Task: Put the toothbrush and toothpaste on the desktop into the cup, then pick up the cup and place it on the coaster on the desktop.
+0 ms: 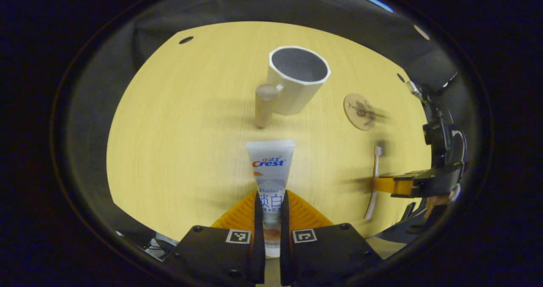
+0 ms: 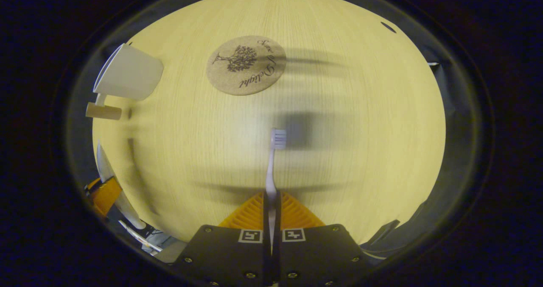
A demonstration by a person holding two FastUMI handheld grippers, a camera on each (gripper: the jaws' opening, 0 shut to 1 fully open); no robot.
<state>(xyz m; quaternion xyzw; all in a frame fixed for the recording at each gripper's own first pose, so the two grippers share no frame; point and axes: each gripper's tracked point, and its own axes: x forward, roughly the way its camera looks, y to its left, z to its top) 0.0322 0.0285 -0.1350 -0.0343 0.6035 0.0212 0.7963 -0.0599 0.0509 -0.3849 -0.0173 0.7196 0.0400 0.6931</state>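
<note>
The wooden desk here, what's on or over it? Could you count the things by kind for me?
Cups: 1, the white cup
Coasters: 1, the round coaster
Toothpaste tubes: 1, the toothpaste in the left gripper
Toothbrushes: 1, the toothbrush in the right gripper
Total: 4 things

In the left gripper view the toothpaste tube (image 1: 270, 181) lies nearest on the desktop (image 1: 178, 151). Behind it stands the cup (image 1: 297, 81). The coaster (image 1: 359, 111) lies to the right of the cup, and the toothbrush (image 1: 374, 181) is nearer than the coaster.
</note>
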